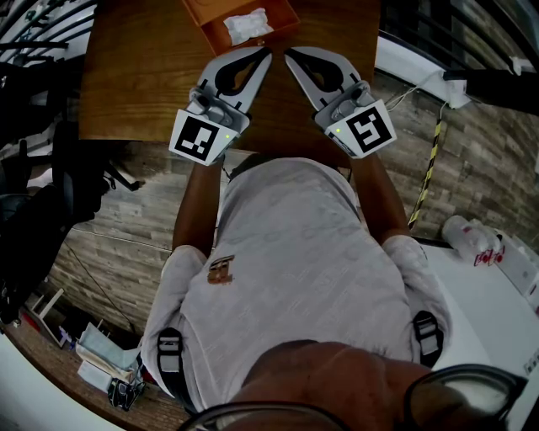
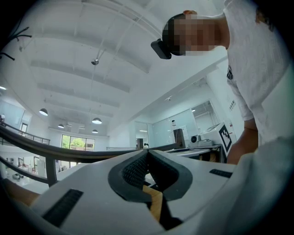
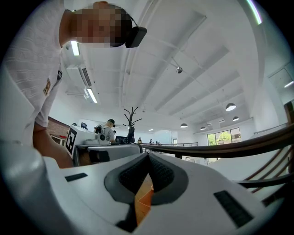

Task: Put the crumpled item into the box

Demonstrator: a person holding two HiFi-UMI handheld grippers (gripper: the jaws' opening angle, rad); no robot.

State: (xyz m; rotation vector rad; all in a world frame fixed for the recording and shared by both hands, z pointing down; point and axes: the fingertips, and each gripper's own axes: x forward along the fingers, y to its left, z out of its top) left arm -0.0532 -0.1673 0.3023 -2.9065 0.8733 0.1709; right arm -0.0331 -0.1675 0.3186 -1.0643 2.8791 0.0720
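Note:
A white crumpled item (image 1: 247, 25) lies inside an orange box (image 1: 285, 13) at the far side of the wooden table (image 1: 143, 76). My left gripper (image 1: 268, 52) and right gripper (image 1: 288, 54) lie side by side just in front of the box, tips angled toward each other, both shut with nothing between the jaws. In the left gripper view the left gripper (image 2: 148, 152) has its dark pads pressed together. The right gripper (image 3: 148, 156) looks the same in the right gripper view. Both gripper views point up at the ceiling and the person.
The table's near edge runs just behind the marker cubes. A white surface with plastic bottles (image 1: 472, 237) stands at the right, dark furniture (image 1: 34, 194) at the left, a pile of papers (image 1: 101, 358) on the floor at lower left.

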